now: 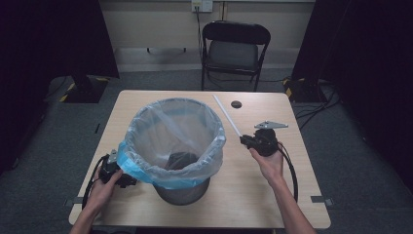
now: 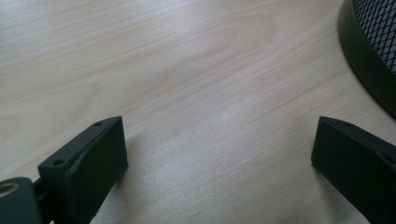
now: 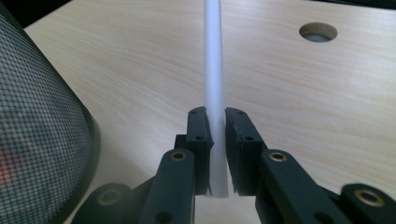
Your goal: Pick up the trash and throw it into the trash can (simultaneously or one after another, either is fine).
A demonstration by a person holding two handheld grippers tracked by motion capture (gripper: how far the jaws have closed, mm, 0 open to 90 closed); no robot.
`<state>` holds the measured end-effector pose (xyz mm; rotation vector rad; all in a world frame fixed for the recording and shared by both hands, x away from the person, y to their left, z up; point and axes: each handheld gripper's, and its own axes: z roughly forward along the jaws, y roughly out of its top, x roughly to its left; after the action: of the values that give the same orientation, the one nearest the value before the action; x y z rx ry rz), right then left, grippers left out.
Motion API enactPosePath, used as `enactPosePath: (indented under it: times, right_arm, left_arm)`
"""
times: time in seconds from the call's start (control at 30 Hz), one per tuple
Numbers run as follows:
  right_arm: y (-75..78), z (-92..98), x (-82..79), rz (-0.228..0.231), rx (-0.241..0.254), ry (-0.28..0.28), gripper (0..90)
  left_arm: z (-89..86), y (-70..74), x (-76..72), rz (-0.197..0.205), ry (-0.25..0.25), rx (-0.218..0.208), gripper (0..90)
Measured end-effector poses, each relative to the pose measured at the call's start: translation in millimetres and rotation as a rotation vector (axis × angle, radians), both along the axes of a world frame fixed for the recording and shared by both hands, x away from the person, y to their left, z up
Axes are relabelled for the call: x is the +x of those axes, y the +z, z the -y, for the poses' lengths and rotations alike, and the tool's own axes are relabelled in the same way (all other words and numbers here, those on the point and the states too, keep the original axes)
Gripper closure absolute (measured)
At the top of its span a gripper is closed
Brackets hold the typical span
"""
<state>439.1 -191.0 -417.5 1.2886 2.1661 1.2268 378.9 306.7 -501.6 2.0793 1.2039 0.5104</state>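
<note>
Rod (image 3: 214,70) clamped in right hand-held gripper (image 3: 215,135), pointing away along jaws.

On the table (image 1: 272,204), near its middle: a bin (image 1: 181,187) with a bag (image 1: 173,129) lining it and folded out over the rim, something lying at the bottom inside. Left of the bin, close to its base, the left gripper (image 1: 127,181), jaws spread over bare tabletop; right of the bin, the right gripper (image 1: 245,140), jaws closed on the near end of a stick (image 1: 226,114) that slants away toward the table's far edge, just left of a hole (image 1: 236,104) in the top. Behind the table, on the floor, a chair (image 1: 234,48) against the back wall.
</note>
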Motion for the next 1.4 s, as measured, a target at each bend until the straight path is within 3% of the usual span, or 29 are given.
enactPosePath:
  times: [0.33, 0.67, 1.4]
  right_arm:
    - [37.0, -2.5, 1.5, 0.077, 0.045, 0.010, 80.9]
    - [50.8, -9.4, 2.3, 0.110, 0.081, 0.024, 80.8]
    - [101.6, -16.0, -3.1, 0.222, 0.159, 0.073, 80.8]
  left_arm:
    - [-0.1, -0.1, 0.1, 0.002, 0.000, 0.002, 2.9]
    - [0.0, -0.1, 0.1, 0.001, 0.000, 0.000, 2.8]
    - [-0.1, -0.1, 0.1, 0.000, -0.002, 0.000, 2.8]
